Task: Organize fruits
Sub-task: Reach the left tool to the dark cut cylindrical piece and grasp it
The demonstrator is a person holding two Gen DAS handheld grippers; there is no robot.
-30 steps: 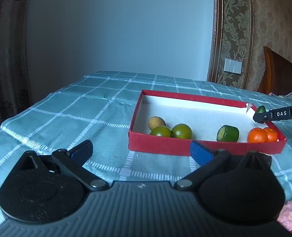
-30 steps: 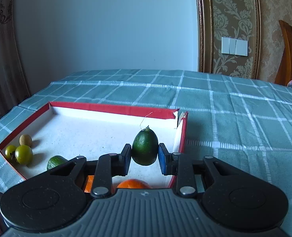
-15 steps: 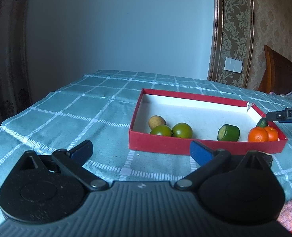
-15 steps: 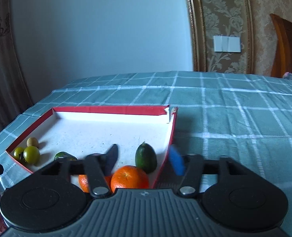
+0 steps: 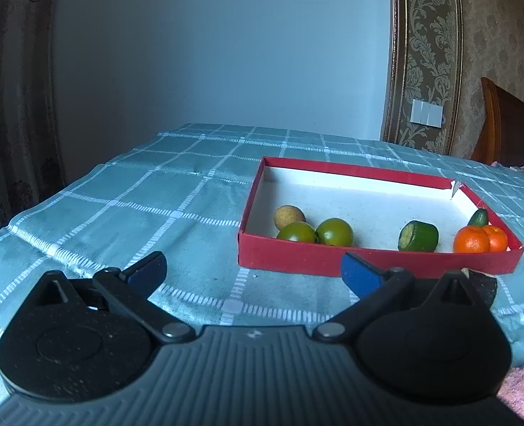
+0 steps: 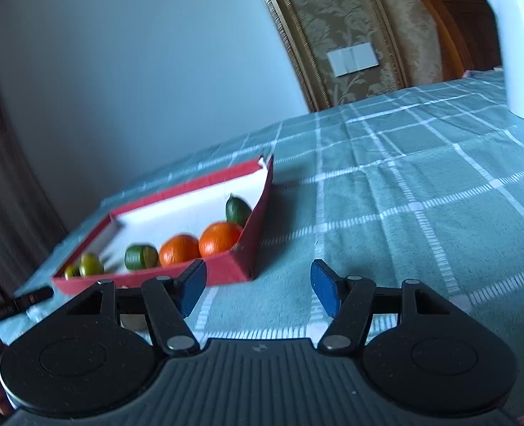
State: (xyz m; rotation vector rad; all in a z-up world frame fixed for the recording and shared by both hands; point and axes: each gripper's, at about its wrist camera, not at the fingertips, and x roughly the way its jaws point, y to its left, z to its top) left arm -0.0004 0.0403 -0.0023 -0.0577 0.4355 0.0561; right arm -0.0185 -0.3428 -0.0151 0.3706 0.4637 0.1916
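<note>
Ahead of my claw, a green checked cloth (image 5: 176,191) is covering the surface; a white jug (image 6: 517,42) is standing far right, a wall switch (image 6: 354,58) beyond.

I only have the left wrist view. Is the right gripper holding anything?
Observer: No. The right gripper is open and empty, fingers over tablecloth just outside the red box.
Operator: Is the small green fruit behind the oranges inside the box?
Observer: Yes, the small green fruit lies inside against the right wall, beyond the two oranges.
Operator: Anything further right on the table?
Observer: A tall white container stands at the far right.
</note>
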